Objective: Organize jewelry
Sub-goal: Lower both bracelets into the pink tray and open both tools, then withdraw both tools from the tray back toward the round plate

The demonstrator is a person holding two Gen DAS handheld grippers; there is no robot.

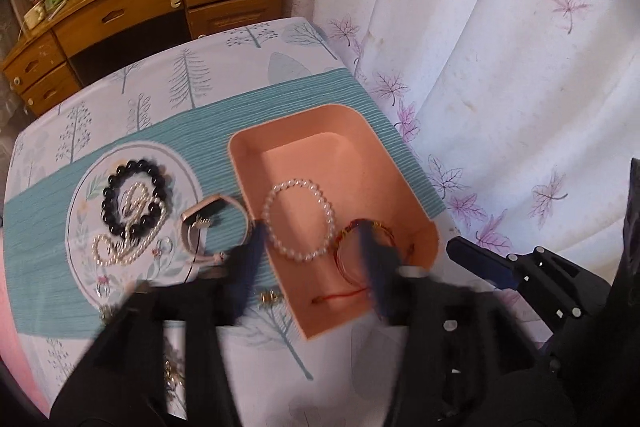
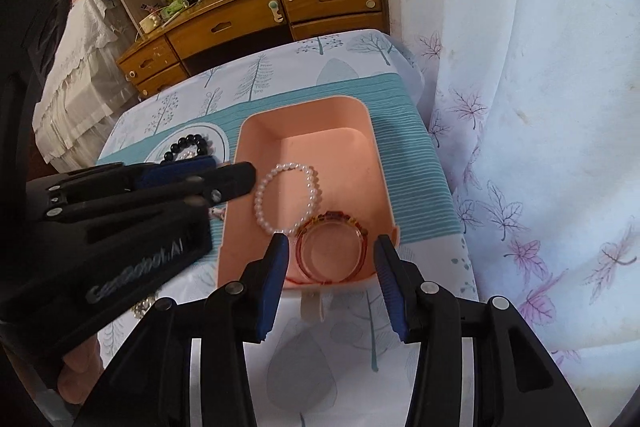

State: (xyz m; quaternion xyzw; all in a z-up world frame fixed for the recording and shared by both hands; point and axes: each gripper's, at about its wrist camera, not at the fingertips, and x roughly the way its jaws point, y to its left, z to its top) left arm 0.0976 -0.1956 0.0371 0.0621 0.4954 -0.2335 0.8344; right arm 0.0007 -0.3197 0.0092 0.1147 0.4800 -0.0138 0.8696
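Fingers of the left gripper (image 1: 312, 247) stand apart and are smeared by motion blur; one blue tip lies over the near-left rim of the pink tray (image 1: 248, 163), the other over the red and gold bangle (image 1: 352, 255), so whether that tip touches the bangle cannot be told. Fingers of the right gripper (image 2: 330, 251) are likewise spread with nothing between the pads, flanking the same bangle (image 2: 332, 251) from the near side of the tray (image 2: 384, 179).

Beneath both grippers lies the tree-print tablecloth (image 1: 256, 43); its near part is covered by the black gripper bodies. Within the tray, ahead of the fingertips, rests the white pearl bracelet (image 1: 298, 219), just beside the bangle; a red cord (image 1: 340, 295) trails from the bangle toward the near wall, its end hidden behind the left gripper's finger.

Left of the left fingers, outside the tray, the black bead bracelet (image 1: 136, 199) and a pearl strand (image 1: 128, 239) overlap; in the right wrist view the left gripper's body hides most of them. Between these and the tray stands a rose-gold bangle (image 1: 212, 227). Near the left finger's base a small gold-coloured piece (image 1: 270, 297) is too blurred to identify.
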